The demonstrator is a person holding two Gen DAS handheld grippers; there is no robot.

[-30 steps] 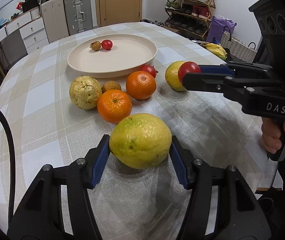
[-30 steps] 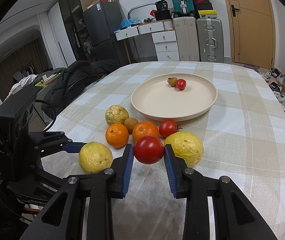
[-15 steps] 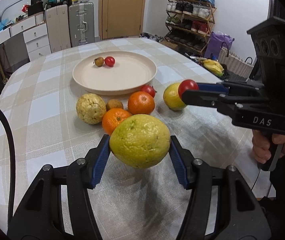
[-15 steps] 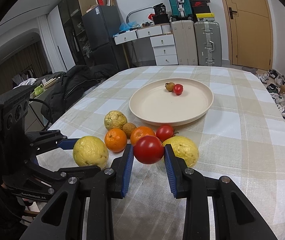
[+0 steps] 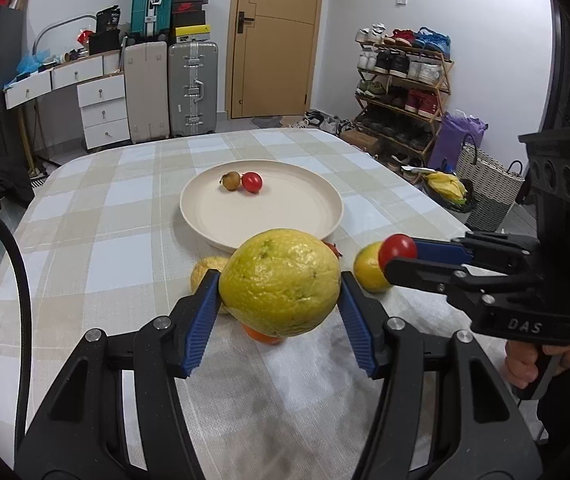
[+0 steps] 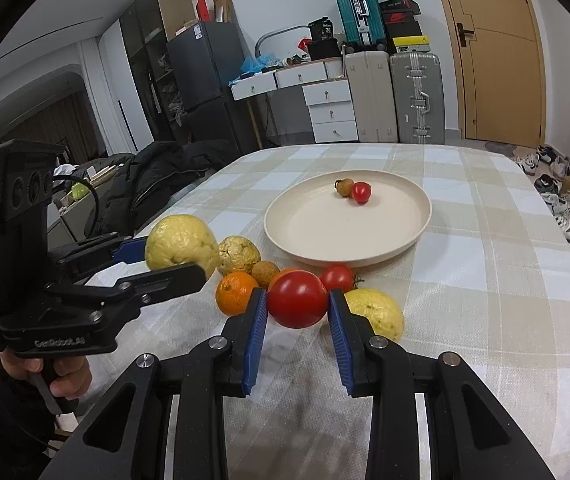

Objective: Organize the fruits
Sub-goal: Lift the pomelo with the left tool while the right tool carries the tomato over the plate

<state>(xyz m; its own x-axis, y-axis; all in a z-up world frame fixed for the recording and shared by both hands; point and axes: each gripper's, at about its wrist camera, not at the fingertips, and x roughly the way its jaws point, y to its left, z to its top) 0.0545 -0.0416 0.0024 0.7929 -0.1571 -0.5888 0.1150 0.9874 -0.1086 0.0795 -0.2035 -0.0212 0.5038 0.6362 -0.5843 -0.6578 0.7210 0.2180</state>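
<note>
Rising since a second ago, left hand-held gripper [image 5: 280,298] lifts yellow citrus [image 5: 281,282].

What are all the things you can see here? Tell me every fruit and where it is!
Plate: one, cream, middle of the table.
Small tomato: one, red, on the plate.
Small brown fruit: one, on the plate, touching that tomato.
Big yellow fruit: one, held above the table.
Held tomato: one, red, lifted.
Yellow fruit: one, on the table.
Wrinkled yellow fruit: one, on the table.
Oranges: two, one mostly hidden.
Table tomato: one, red, near the plate.
Brown fruit: one, among the oranges.
Table: one, checked cloth.
Suitcases: three, teal, beige, silver, by the wall.
Left hand-held gripper: grips the big yellow fruit.
Right hand-held gripper: grips the held tomato.
</note>
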